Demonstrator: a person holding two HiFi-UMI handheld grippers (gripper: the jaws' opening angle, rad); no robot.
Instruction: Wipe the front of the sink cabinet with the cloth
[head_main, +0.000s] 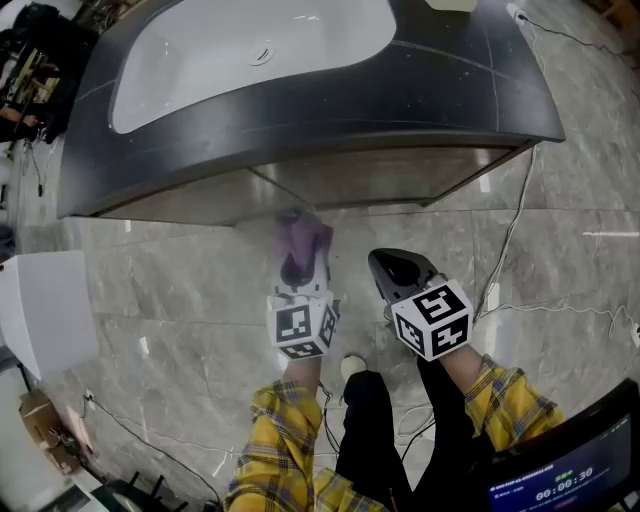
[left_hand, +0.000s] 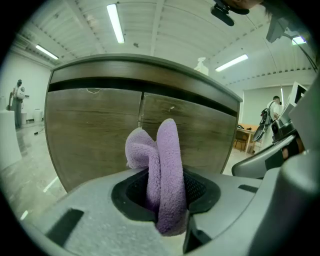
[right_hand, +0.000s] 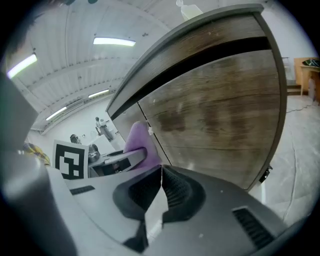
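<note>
Though blurred, cloth (head_main: 303, 236) in left tongs (left_hand: 166, 196)

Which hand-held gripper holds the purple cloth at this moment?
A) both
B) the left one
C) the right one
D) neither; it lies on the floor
B: the left hand-held gripper is shut on the purple cloth, while the right hand-held gripper is shut with nothing between its jaws.

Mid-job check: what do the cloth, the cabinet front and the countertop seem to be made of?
Cloth, shut in the left claw: purple microfibre or fleece, by its fuzzy nap. Cabinet front: matte brown wood veneer or laminate, streaked grain showing; which one is unclear. Countertop: dark, smooth stone or composite, faintly glossy.
</note>
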